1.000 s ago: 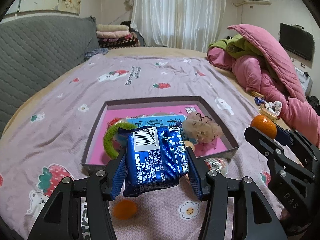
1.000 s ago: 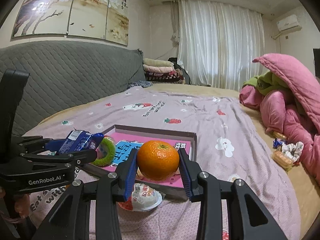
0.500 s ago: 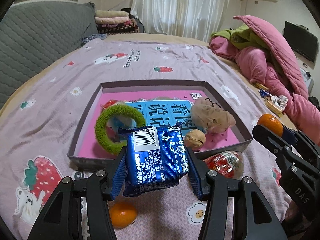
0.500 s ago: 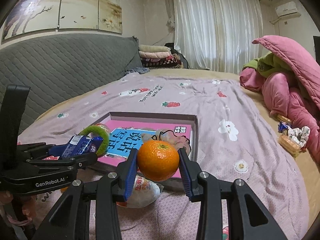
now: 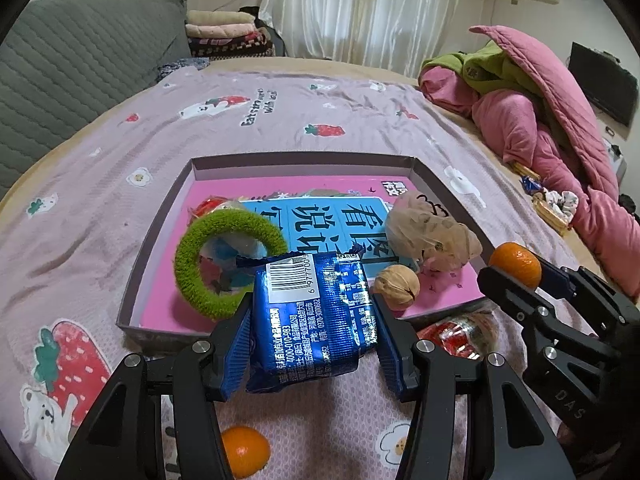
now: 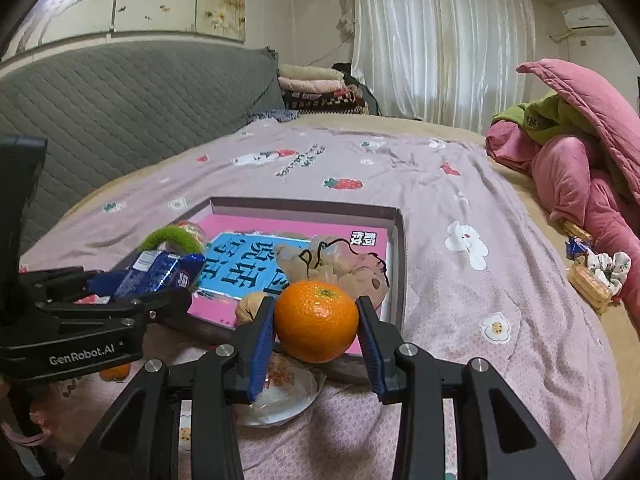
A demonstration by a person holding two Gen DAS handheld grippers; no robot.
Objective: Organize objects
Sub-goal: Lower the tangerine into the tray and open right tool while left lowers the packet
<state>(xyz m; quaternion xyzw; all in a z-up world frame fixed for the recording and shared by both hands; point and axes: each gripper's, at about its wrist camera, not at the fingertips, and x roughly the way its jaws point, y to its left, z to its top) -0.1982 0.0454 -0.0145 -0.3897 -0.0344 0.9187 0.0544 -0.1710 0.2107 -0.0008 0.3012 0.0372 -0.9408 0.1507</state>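
Left gripper (image 5: 314,322) clamps a blue snack packet (image 5: 316,312), barcode up, over the near edge of the box lid (image 5: 304,158). Right gripper (image 6: 316,330) grips an orange (image 6: 316,320), narrower gap, above the lid's near right corner. "GenRobot.AI" reads on the left gripper's body. Both are lower and closer to the lid than a second ago.

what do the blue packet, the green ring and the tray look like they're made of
Blue packet: glossy plastic or foil film, going by crinkles and glints.
Green ring: fuzzy fabric, likely plush or terry; the surface is matte and nubby.
Tray: probably cardboard, with thin, flat grey walls.
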